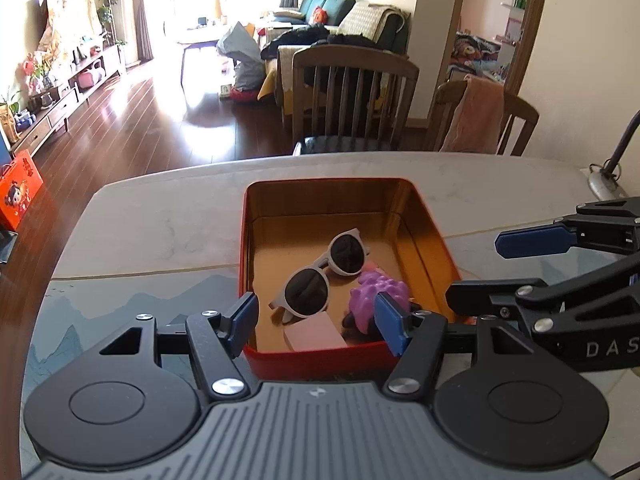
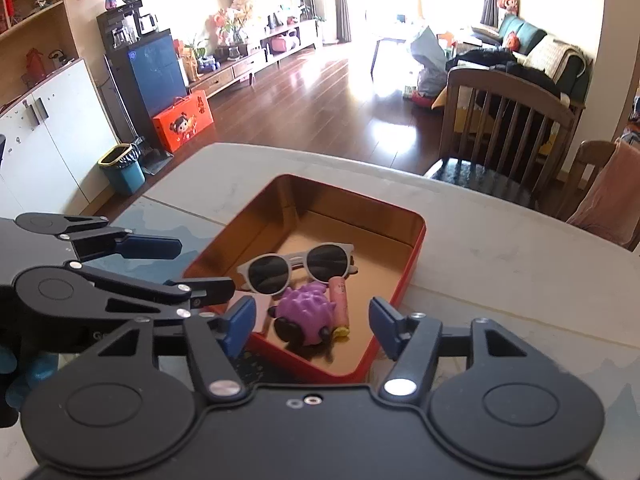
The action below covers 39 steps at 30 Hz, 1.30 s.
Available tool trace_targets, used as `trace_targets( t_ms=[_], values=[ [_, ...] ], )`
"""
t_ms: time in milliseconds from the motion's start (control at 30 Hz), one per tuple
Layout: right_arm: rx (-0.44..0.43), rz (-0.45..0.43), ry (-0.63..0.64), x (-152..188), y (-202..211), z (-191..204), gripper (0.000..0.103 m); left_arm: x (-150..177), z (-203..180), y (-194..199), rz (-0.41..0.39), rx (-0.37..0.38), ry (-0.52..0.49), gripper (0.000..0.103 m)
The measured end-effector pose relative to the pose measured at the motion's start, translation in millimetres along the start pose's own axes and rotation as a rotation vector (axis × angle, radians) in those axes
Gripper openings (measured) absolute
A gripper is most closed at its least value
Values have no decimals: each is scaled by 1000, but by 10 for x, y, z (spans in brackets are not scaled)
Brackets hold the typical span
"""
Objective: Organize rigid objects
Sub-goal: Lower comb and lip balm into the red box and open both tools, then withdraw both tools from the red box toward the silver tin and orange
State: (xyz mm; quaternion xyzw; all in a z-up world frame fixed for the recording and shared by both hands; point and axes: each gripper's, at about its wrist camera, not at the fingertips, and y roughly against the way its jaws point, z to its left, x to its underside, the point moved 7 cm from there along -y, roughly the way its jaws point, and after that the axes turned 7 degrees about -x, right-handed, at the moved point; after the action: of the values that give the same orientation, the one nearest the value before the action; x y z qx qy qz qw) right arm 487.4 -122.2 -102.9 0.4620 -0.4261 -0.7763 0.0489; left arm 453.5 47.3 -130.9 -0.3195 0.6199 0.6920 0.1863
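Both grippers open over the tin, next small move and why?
Probably back both off: the sunglasses, purple toy and pink tube already lie inside the red tin, and left gripper and right gripper hold nothing.

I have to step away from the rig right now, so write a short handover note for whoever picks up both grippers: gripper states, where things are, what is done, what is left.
Left gripper: open, holding nothing, at the near rim of the red rectangular metal tin.
Right gripper: open, holding nothing, also at the tin's near rim.
Inside the tin: white round-lens sunglasses, purple spiky toy, pink cylindrical tube, pale pink block.
Done: those four items sit in the tin.
Left: no loose items show on the white marble-look table in either view; check outside the frames. No lid is visible.
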Motion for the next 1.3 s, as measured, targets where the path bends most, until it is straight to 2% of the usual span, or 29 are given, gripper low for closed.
trace_targets(
  t_ms=[233,600,933,1033,1300],
  values=[
    [24,-38,8,53,287,192,73,70,23,397,-49,27,-1,70],
    [37,-89,-15,319,683,503,83,278,110,937,-112,46,3,77],
    [39,-118,-59,680,891,771,100,595,195,1238,-99,35,22,80],
    [36,-111,-86,832,912,821,102,744,208,1300,-95,42,28,83],
    [64,-67,-87,1250,864,884,103,1091,269,1315,-45,53,53,83]
  ],
)
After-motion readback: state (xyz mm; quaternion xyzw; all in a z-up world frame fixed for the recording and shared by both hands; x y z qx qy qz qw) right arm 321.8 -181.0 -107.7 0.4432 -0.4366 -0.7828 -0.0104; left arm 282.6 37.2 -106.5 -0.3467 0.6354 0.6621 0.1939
